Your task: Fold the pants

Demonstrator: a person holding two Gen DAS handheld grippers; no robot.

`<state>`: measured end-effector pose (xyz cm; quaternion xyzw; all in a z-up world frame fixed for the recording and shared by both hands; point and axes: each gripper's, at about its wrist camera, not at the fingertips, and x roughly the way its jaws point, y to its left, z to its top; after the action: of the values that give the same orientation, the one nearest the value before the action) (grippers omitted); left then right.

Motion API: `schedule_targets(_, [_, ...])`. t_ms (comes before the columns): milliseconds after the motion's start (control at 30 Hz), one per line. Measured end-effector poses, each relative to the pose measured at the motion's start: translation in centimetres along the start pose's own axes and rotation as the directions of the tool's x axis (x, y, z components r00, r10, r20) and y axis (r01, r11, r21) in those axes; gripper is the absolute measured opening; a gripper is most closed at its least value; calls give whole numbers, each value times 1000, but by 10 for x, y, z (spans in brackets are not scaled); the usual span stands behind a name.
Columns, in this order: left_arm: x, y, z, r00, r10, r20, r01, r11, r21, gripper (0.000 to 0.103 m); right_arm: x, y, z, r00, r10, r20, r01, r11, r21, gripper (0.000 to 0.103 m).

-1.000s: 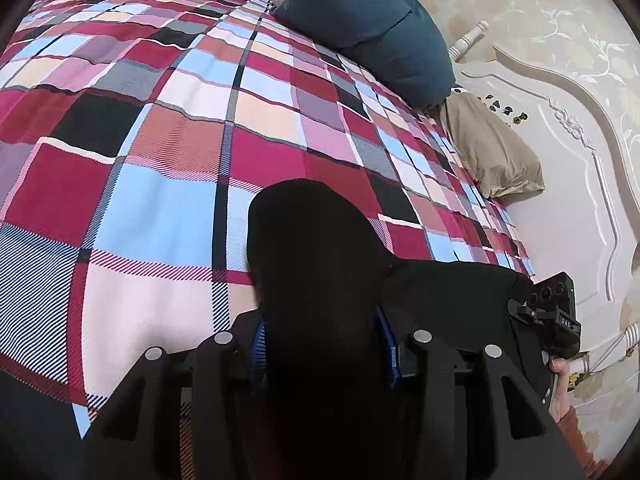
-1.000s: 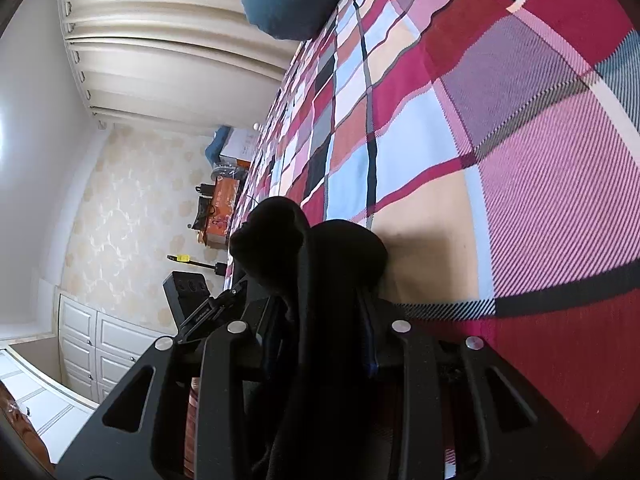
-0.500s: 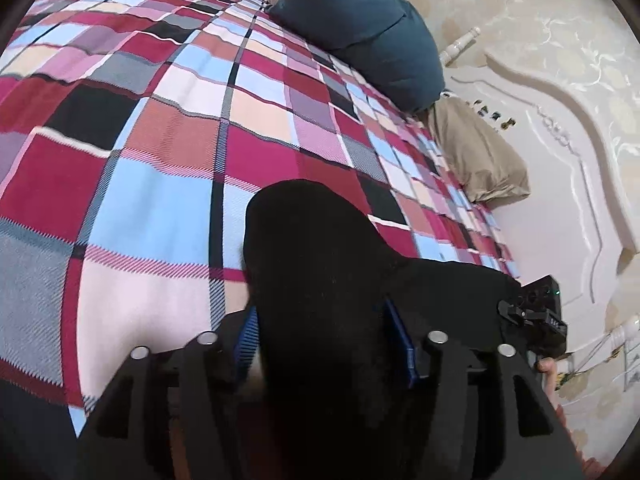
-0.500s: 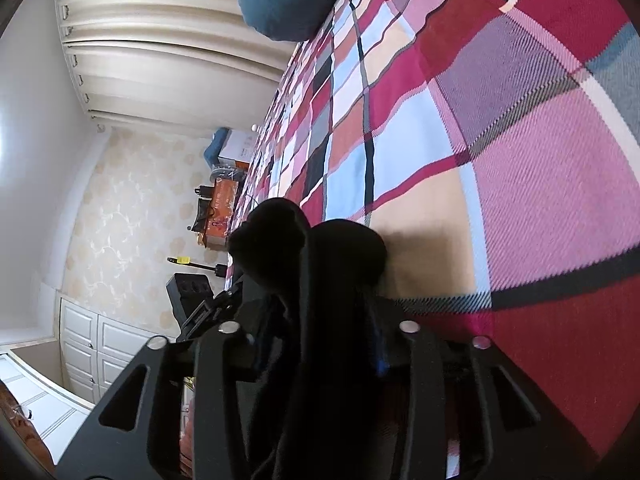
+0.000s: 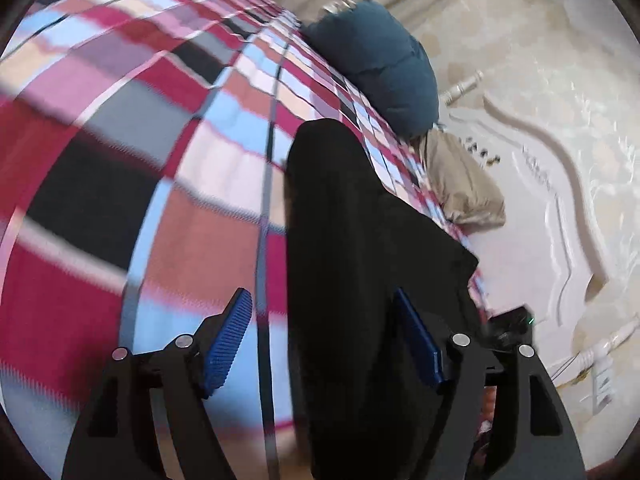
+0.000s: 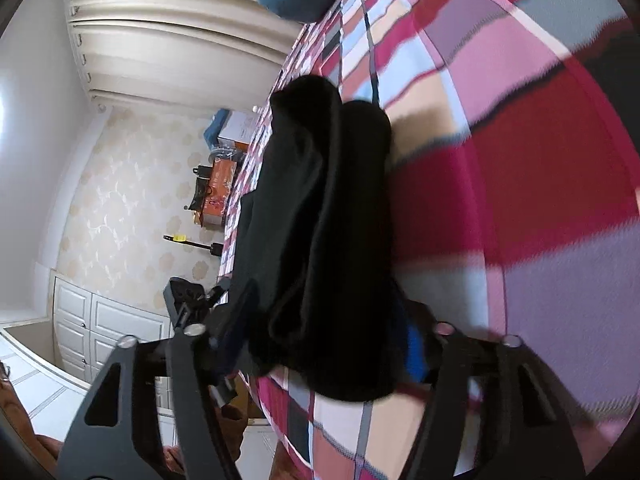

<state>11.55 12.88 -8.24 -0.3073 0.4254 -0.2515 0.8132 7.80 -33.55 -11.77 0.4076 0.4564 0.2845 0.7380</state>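
Note:
The black pants (image 5: 340, 220) lie as a long folded bundle on the plaid bedcover (image 5: 120, 160). My left gripper (image 5: 320, 296) straddles their near end with its jaws opening. The left blue pad (image 5: 230, 336) stands clear of the cloth, while the right pad (image 5: 420, 344) sits alongside it. In the right wrist view the same pants (image 6: 320, 180) stretch away from my right gripper (image 6: 326, 300). Its jaws are closing slightly around the near end, with a blue pad (image 6: 414, 344) partly exposed and no firm pinch visible. Each gripper shows in the other's view, the right gripper (image 5: 508, 328) and the left gripper (image 6: 184, 292).
A dark blue pillow (image 5: 380, 68) and a beige pillow (image 5: 460, 184) lie against the white headboard (image 5: 540, 200). The right wrist view shows curtains (image 6: 160, 32), an orange box (image 6: 218, 184) and white cupboards (image 6: 100, 320) beyond the bed's edge.
The left jaws have spread off the pants and that gripper has swung across the bed. The right jaws loosened and drew back. The pants now reach farther out from both.

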Motion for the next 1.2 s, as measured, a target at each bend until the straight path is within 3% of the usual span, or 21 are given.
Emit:
schedule_targets(100, [-7, -3, -12, 1000, 15, 5, -15, 1000, 3, 72, -3, -7, -6, 1000, 3, 10, -3, 1000, 31, 33])
schedule_targets(267, [-11, -6, -25, 1000, 28, 6, -28, 999, 25, 75, -3, -13, -7, 999, 15, 41, -17, 998, 54, 33])
schedule_targets(467, [-22, -7, -37, 997, 59, 41, -60, 998, 17, 85, -8, -8, -12, 998, -8, 60, 4, 998, 57, 46])
schedule_targets(600, [-29, -13, -50, 990, 133, 43, -134, 991, 28, 86, -17, -4, -26, 996, -48, 77, 45, 998, 40, 55])
schedule_targets(933, [-47, -16, -84, 986, 154, 64, -154, 988, 2, 87, -33, 6, -67, 989, -99, 108, 100, 995, -5, 66])
schedule_targets(1067, [-50, -30, -101, 969, 233, 78, -236, 971, 35, 87, -36, 12, -82, 975, -167, 150, 170, 985, -13, 67])
schedule_targets(1200, [-48, -52, -121, 940, 327, 98, -337, 934, 118, 87, -32, 28, -100, 937, -292, 193, 306, 951, -48, 68])
